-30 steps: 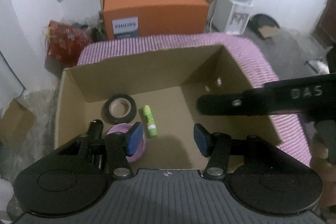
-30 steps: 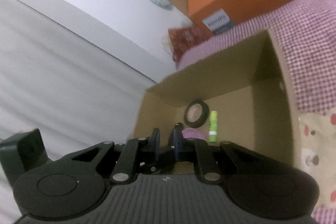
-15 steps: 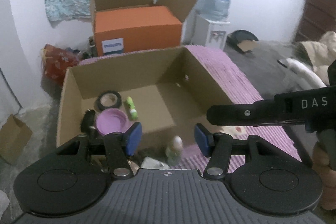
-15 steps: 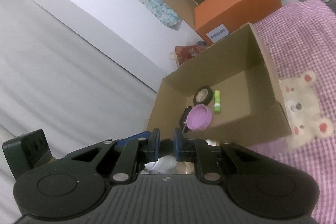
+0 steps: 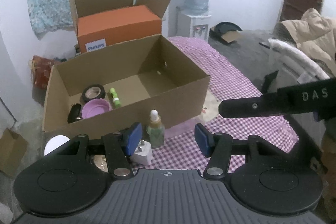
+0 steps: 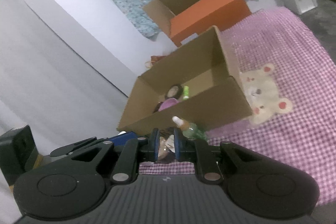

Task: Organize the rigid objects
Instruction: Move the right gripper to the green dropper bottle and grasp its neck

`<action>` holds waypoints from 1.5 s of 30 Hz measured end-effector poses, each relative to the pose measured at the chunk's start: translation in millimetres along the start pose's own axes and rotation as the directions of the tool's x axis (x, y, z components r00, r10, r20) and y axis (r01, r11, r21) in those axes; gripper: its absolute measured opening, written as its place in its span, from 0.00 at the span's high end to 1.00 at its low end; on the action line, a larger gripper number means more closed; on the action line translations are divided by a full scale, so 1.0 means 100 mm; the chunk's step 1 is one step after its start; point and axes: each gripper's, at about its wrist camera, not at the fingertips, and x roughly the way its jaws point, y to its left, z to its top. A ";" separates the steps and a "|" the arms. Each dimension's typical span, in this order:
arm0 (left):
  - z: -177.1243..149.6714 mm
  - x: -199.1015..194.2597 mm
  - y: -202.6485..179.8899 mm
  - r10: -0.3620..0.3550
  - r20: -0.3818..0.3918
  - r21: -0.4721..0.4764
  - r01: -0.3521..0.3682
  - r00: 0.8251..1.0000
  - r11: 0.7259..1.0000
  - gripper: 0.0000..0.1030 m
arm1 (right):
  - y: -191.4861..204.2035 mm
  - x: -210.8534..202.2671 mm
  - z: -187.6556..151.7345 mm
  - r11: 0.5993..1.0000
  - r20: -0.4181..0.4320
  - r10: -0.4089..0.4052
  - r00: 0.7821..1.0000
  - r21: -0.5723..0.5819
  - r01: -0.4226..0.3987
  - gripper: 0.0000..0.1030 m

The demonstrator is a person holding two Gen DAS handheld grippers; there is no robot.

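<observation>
You've pulled both tools back from the box (image 5: 126, 85): left tool (image 5: 166, 140) spread and empty, bottle (image 5: 155, 131) now ahead; right tool (image 6: 164, 145) opening, nothing pinched.

An open cardboard box (image 5: 130, 64) is sitting on the pink checked cover, its flaps gone or folded away and its inside mostly bare. Its contents are lying clustered in the near left corner. A roll of black tape (image 5: 93, 93) is lying flat on the bottom. Just beside it a small green tube (image 5: 114, 97) is lying on its side. A round purple lid (image 5: 96, 108) is resting in front of the tape, and a black object (image 5: 74, 113), too dark to identify, is leaning beside the lid. Outside, just before the box's front wall, a small dropper bottle (image 5: 155, 131) with a white tip is standing upright. A white plug adapter (image 5: 141, 151) is lying beside that bottle.
</observation>
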 end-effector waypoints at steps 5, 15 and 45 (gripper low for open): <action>-0.14 0.05 -0.10 -0.022 0.018 -0.005 0.022 1.000 1.000 0.46 | 0.01 0.03 -0.03 0.999 -0.009 -0.031 0.999 -0.032 0.031 0.69; -0.36 0.31 -0.21 0.086 0.006 0.069 -0.087 0.996 0.994 0.47 | 0.13 0.51 0.10 0.978 -0.065 -0.067 0.996 -0.203 0.053 0.69; -0.31 0.83 -0.36 0.208 0.042 0.241 -0.212 0.977 0.947 0.53 | -0.19 1.15 0.17 0.966 -0.149 -0.091 0.985 -0.252 0.051 0.79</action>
